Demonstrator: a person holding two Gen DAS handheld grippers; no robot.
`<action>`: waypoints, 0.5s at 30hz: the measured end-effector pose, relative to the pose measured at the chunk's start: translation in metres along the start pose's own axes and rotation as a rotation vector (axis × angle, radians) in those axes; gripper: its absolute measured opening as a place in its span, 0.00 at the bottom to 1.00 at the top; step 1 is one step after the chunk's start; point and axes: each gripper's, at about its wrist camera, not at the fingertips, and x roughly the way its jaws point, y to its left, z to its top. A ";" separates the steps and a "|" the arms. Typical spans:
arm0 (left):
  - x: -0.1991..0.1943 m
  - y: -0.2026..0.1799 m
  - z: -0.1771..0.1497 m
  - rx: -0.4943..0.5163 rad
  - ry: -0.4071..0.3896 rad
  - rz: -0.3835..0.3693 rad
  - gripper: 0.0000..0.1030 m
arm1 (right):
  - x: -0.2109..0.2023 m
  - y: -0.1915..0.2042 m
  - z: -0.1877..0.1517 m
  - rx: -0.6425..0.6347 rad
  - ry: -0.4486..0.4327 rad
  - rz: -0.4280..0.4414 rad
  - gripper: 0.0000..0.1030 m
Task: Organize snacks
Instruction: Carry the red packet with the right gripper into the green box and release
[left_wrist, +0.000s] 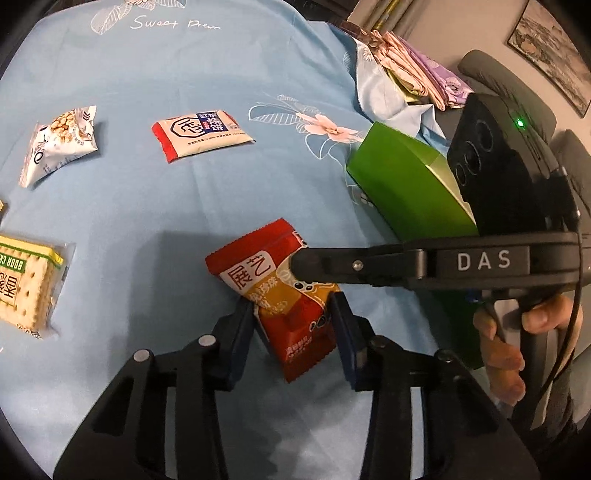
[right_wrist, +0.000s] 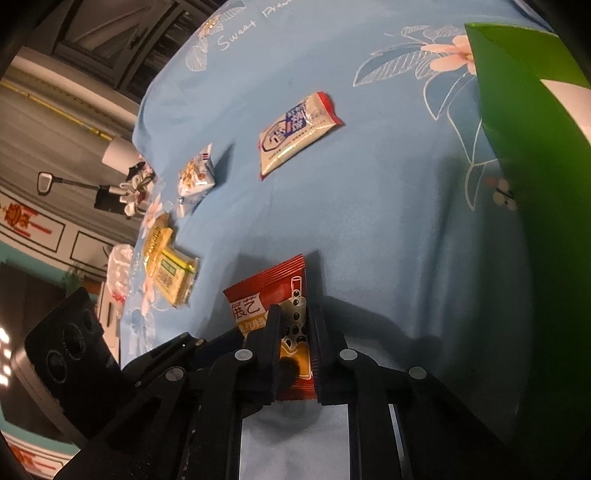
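Note:
A red snack packet (left_wrist: 258, 273) (right_wrist: 266, 288) with white lettering lies on the blue floral cloth (left_wrist: 166, 206). My left gripper (left_wrist: 291, 317) straddles its near half, a pad pressed on each long side. In the left wrist view my right gripper (left_wrist: 299, 264) reaches in from the right, with its tip on the packet's upper right part. Seen from the right wrist, my right gripper (right_wrist: 295, 325) is shut on the packet, with its narrow jaws clamping the printed middle. A green box (left_wrist: 402, 184) (right_wrist: 535, 129) stands tilted to the right of the packet.
Farther back lie a white and red packet (left_wrist: 201, 133) (right_wrist: 295, 129) and a white nut bag (left_wrist: 59, 144) (right_wrist: 195, 177). A cracker pack (left_wrist: 26, 280) (right_wrist: 170, 273) lies at the left. Folded cloths (left_wrist: 406, 62) are heaped behind the box. A person's hand (left_wrist: 506, 350) holds the right gripper's handle.

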 end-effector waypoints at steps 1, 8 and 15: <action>-0.002 0.000 0.000 0.002 -0.004 0.001 0.39 | -0.003 0.003 0.000 -0.011 -0.006 0.002 0.14; -0.017 -0.011 0.003 0.031 -0.036 0.034 0.39 | -0.020 0.019 -0.003 -0.063 -0.057 0.004 0.14; -0.036 -0.044 0.013 0.101 -0.074 0.056 0.39 | -0.062 0.028 -0.009 -0.096 -0.136 0.010 0.14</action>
